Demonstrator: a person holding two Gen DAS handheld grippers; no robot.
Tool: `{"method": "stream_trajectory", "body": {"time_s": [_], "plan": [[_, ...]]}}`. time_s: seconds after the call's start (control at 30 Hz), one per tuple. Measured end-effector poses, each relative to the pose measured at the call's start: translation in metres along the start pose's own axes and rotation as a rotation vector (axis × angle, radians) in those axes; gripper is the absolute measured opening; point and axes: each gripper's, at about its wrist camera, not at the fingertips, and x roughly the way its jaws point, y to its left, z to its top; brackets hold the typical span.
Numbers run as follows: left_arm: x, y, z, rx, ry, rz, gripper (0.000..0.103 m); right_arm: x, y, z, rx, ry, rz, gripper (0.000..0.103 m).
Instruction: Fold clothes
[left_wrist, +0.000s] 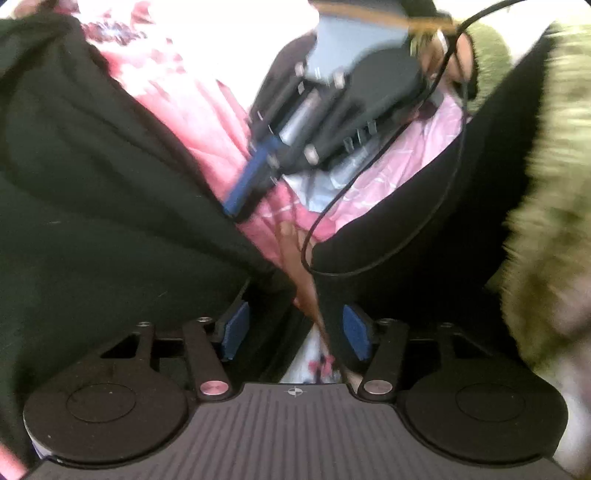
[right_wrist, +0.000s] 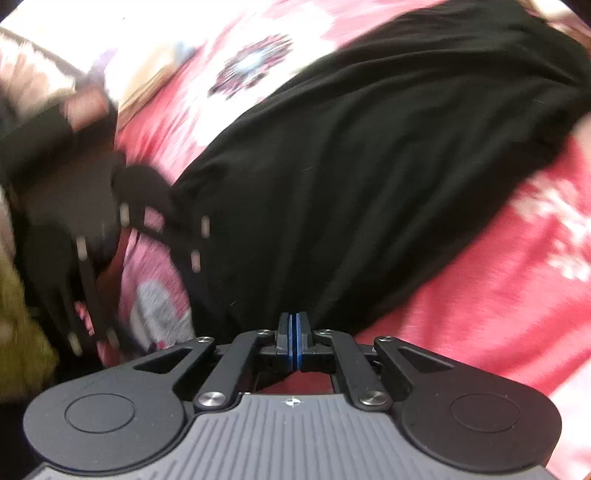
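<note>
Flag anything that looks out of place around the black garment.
A thin black cable loops loosely across the black garment and pink sheet, just ahead of the left gripper, whose jaws stand apart; it could snag.

The black cloth garment (right_wrist: 369, 166) lies spread on the pink patterned bedsheet (right_wrist: 480, 295), which shows beyond it and to its right in the right wrist view. The right tool (right_wrist: 294, 332) sits at the garment's near edge. To its left, the left tool (right_wrist: 110, 266) is over the sheet, beside the garment's left edge. From the left wrist view, black cloth lies on both sides of the left tool, with a strip of sheet between. The right tool is ahead, above that strip. A thin black cable (left_wrist: 443, 184) loops down from it across the cloth. An olive furry fabric (left_wrist: 546, 258) lies at the far right.
</note>
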Motion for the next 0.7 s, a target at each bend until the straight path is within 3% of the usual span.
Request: {"method": "stream_trajectory", "body": {"time_s": [0.13,0.2,0.27,0.37,0.7], "plan": [[-0.042,0.009,-0.017,-0.027,0.024,0.089,0.059,0.013,0.030,0.004,-0.178,0.059,-0.014,0.006],[-0.052,0.007,-0.026,0.026,0.054,0.137,0.058,0.018,0.044,0.005,-0.265,0.075,-0.023,0.007],[-0.057,0.004,-0.035,0.095,0.086,0.184,0.057,0.023,0.058,0.005,-0.348,0.090,-0.033,0.019],[-0.056,0.005,-0.044,0.128,0.106,0.229,0.052,0.033,0.070,0.001,-0.437,0.124,-0.067,0.022],[-0.041,0.021,-0.044,0.195,0.142,0.319,0.035,0.027,0.072,-0.028,-0.445,0.131,-0.186,0.029]]}}
